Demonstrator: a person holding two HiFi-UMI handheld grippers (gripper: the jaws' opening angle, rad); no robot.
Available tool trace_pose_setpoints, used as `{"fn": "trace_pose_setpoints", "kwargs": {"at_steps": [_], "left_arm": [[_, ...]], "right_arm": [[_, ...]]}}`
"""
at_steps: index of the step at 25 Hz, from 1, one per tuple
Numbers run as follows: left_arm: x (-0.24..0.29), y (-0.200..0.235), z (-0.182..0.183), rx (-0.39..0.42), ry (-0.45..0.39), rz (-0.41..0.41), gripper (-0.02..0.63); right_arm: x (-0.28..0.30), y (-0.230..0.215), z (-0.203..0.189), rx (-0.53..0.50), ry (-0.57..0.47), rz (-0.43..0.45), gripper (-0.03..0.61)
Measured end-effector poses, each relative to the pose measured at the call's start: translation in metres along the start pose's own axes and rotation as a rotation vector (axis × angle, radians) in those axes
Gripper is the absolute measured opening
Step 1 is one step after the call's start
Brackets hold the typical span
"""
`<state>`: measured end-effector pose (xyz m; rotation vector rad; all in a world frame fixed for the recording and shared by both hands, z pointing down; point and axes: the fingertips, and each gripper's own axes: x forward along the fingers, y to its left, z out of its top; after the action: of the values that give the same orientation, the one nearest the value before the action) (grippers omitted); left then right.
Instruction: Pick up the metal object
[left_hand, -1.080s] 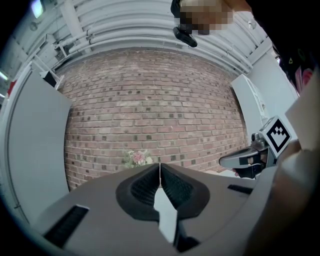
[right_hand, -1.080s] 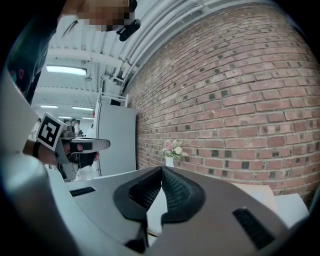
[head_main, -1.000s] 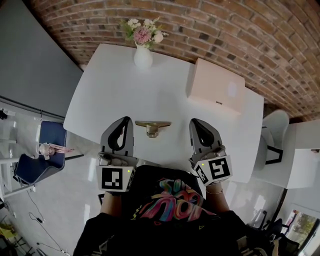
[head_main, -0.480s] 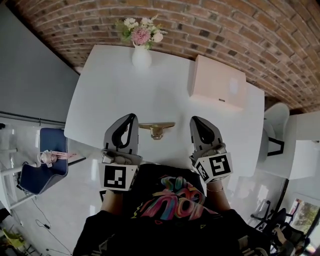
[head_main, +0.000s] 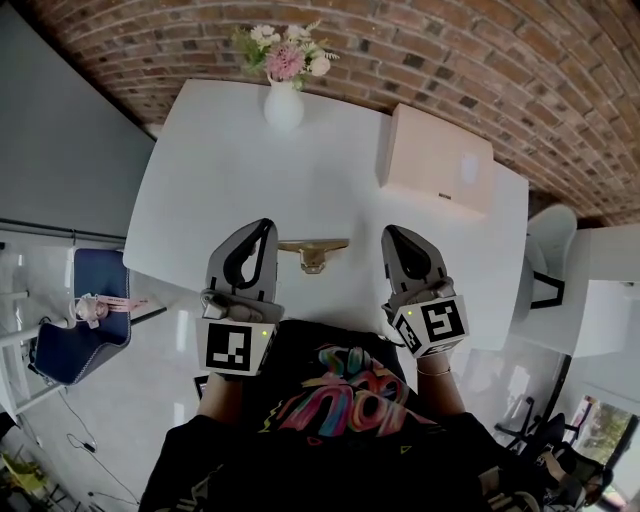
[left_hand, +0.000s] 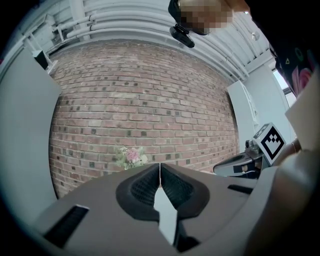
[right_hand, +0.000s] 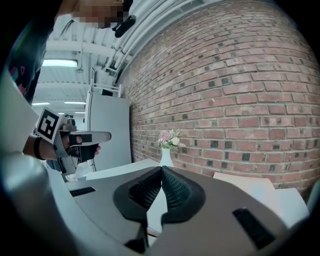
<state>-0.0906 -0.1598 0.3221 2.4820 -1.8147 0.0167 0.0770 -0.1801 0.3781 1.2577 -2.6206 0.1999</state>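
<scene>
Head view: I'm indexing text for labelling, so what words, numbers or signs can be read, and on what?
No readable text anywhere.
On the left gripper and right gripper: square black-and-white marker patterns on their cubes, no letters.
On the shirt: colourful graphic, possibly lettering, too distorted to read.
On the box: small dark mark on its near edge, too small to read.

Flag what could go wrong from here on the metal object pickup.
1. The left gripper and right gripper are both shut. Going in like that would likely shove the metal object rather than grip it.
2. It lies between them, toward the near edge of the table, so a nudge toward the person might slide it off.
3. It looks low and flat, so the jaws may scrape the tabletop.
</scene>
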Motion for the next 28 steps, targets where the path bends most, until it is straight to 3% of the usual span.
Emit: {"fn": "trace_pose_setpoints", "kwargs": {"at_steps": [12, 28], "left_arm": [[-0.007, 0.004, -0.013, -0.012, 0.022, 0.024, 0.029], [-0.011, -0.003, -0.034, -0.038, 0.060, 0.028, 0.029]], "right_arm": [[0.016, 0.013, -0.026, -0.015, 0.071, 0.092, 0.020], [0.038, 0.045, -0.112, -0.048, 0.191, 0.228, 0.020]]}}
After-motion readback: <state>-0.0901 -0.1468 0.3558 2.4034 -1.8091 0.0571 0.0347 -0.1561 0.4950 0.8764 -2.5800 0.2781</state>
